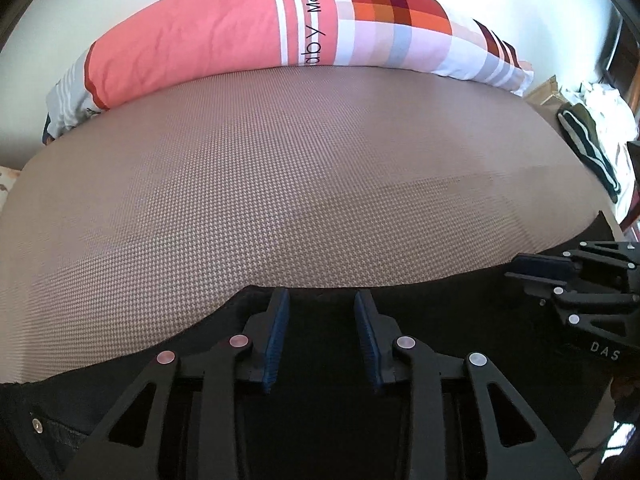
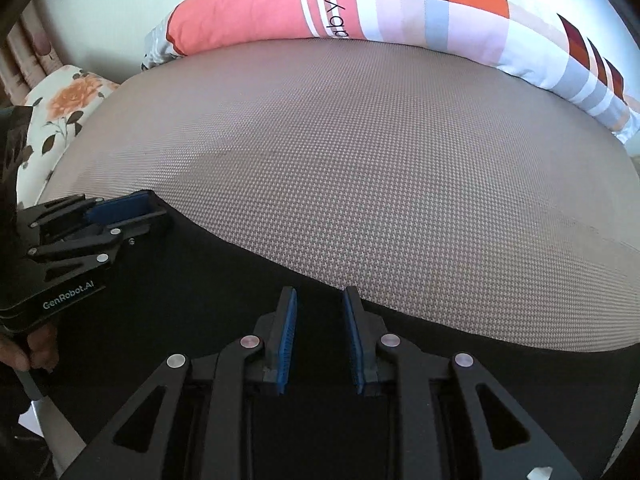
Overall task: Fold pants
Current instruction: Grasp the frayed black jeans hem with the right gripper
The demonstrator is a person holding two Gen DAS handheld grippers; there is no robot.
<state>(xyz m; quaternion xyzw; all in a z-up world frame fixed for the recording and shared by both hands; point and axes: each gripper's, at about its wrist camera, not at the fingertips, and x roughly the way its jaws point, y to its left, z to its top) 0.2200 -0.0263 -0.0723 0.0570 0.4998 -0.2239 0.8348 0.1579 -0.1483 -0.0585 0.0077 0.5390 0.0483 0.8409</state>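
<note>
Black pants (image 1: 320, 360) lie flat along the near edge of a bed with a brown textured cover (image 1: 280, 180); a metal rivet shows at their lower left. They also show in the right wrist view (image 2: 200, 280). My left gripper (image 1: 321, 298) is open, its blue-padded fingers just above the pants' far edge. My right gripper (image 2: 320, 294) is open over the same edge. Each gripper shows in the other's view, the right one (image 1: 532, 268) and the left one (image 2: 132, 210), hovering over the pants.
A long pink and checked pillow (image 1: 280, 28) lies along the bed's far side against a white wall. Dark and white clothes (image 1: 592, 144) lie at the right. A floral pillow (image 2: 68, 100) sits at the left.
</note>
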